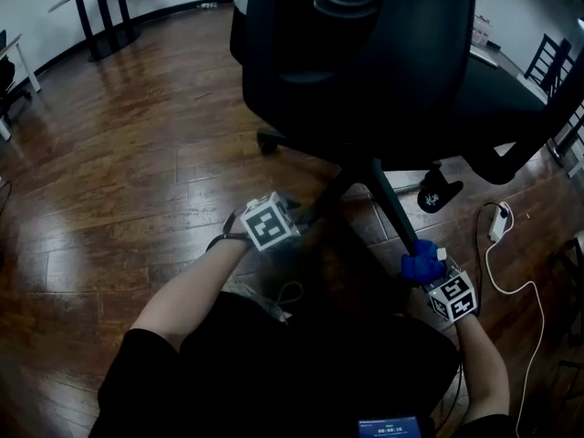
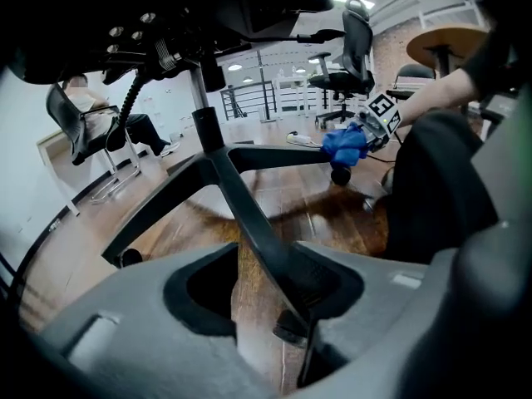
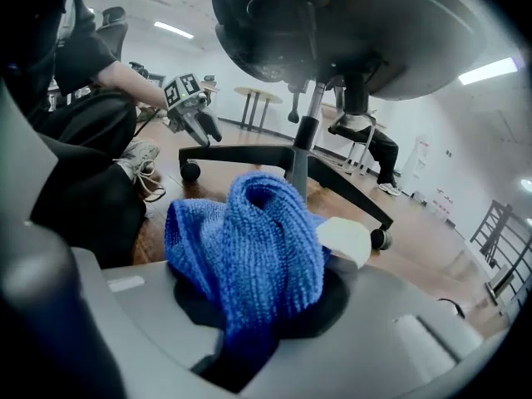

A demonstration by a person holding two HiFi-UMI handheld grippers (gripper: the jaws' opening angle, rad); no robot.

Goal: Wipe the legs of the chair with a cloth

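A black office chair (image 1: 365, 62) stands on a wood floor, with its star base in front of me. One base leg (image 2: 249, 214) runs between the jaws of my left gripper (image 2: 278, 266). Bare floor shows between that leg and the left jaw, so the gripper is open around it. My right gripper (image 3: 258, 306) is shut on a bunched blue knitted cloth (image 3: 249, 239). In the head view the cloth (image 1: 422, 265) rests against the low end of another leg (image 1: 392, 208), with the right gripper (image 1: 436, 276) just behind it. The left gripper (image 1: 297, 215) is at the nearer left leg.
A white power strip and cable (image 1: 500, 222) lie on the floor at the right, beyond a castor (image 1: 438, 190). My dark-trousered knees (image 1: 301, 354) fill the near floor. A table (image 1: 100, 7) stands far left. A seated person (image 3: 366, 140) and other chairs are in the background.
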